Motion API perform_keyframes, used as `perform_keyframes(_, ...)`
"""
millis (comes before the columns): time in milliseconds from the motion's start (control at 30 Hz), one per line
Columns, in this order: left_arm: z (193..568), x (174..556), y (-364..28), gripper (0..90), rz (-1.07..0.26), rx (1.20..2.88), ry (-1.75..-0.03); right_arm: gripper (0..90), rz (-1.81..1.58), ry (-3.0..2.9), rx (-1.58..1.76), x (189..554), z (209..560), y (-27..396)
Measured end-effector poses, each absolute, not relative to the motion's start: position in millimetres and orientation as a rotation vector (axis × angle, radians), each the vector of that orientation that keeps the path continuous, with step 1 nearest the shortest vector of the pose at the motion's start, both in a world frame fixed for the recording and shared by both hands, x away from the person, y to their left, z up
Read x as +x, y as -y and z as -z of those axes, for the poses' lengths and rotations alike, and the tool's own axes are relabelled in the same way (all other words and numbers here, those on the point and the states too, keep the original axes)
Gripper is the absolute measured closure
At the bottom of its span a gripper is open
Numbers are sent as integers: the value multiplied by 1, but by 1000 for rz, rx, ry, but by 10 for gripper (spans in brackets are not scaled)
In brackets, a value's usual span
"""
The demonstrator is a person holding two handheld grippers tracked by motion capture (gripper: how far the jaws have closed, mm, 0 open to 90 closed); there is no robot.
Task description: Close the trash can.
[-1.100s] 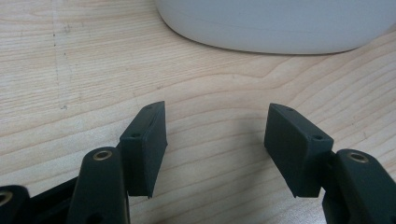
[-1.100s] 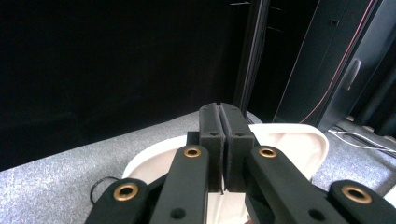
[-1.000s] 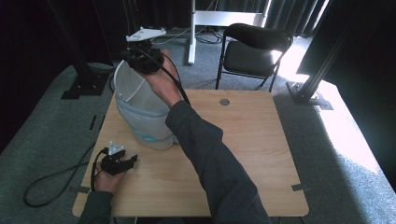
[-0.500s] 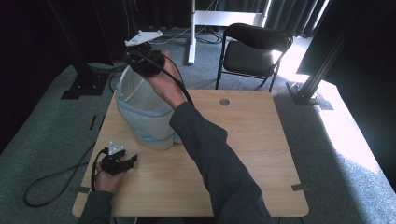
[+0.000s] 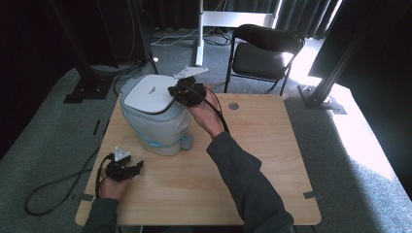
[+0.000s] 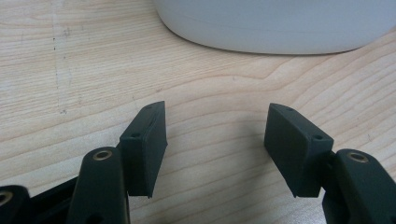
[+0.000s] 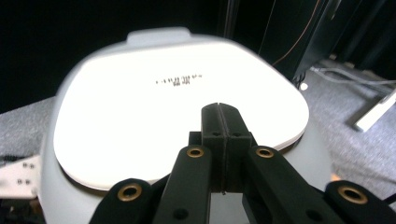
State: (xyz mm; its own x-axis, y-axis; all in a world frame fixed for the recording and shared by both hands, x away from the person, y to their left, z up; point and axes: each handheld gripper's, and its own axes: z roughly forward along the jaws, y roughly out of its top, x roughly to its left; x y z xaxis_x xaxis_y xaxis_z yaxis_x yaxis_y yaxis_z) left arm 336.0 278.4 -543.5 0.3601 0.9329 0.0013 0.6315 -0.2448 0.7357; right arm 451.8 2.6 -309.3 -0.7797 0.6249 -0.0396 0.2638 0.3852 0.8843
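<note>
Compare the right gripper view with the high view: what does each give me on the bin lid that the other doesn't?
Right gripper view alone: the right gripper with jaws pressed together, empty, over the lid's near edge, and blurred dark print on the lid. High view alone: the left gripper on the table, apart from the bin, and the chair behind. Both: the white lid lying down on the bin.

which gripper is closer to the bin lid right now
Right. The right gripper is at the edge of the white bin lid, jaws shut. The left gripper rests on the table in front of the bin, jaws open, apart from it.
</note>
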Motion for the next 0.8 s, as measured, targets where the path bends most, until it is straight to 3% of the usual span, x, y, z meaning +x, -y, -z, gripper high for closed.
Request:
perform_keyframes(567, 544, 335, -278, 393, -592, 1972, -1353, 900, -1389, -2242, 754, 444, 322, 5)
perform_keyframes(800, 543, 335, -278, 393, -594, 1974, -1352, 900, -1435, -2149, 834, 447, 317, 34)
